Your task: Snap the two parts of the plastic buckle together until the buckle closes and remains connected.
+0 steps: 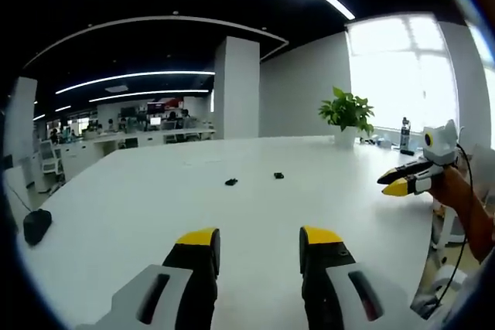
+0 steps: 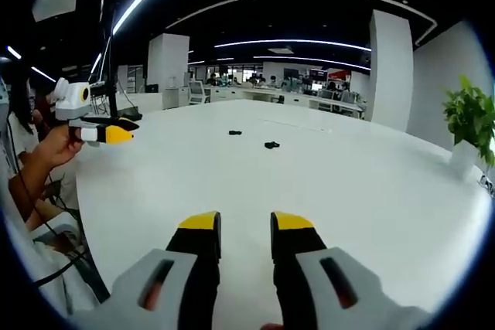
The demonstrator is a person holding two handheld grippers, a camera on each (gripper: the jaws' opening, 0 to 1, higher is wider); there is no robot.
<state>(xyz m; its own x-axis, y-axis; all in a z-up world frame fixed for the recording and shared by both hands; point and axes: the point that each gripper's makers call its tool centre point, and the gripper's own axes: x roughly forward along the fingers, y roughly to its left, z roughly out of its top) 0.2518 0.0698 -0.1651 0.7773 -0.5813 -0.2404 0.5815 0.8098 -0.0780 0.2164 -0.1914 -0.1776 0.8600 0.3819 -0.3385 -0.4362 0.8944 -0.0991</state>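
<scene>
Fingers spread and empty on left gripper (image 1: 259, 241) and right gripper (image 2: 244, 226), hovering above glossy white table (image 1: 155, 206). Two small dark buckle halves (image 1: 231, 182), (image 1: 278, 175) lying apart toward twelve o'clock, probably hard plastic. Approach stage; next, reaching and seizing one half apiece.

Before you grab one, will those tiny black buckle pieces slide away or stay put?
Probably slide: each buckle piece looks small and light, and the white table looks smooth. They lie low and flat, so rolling or tipping seems unlikely. Being plastic, they are likely stiff, though the pictures show too little detail to be sure.
</scene>
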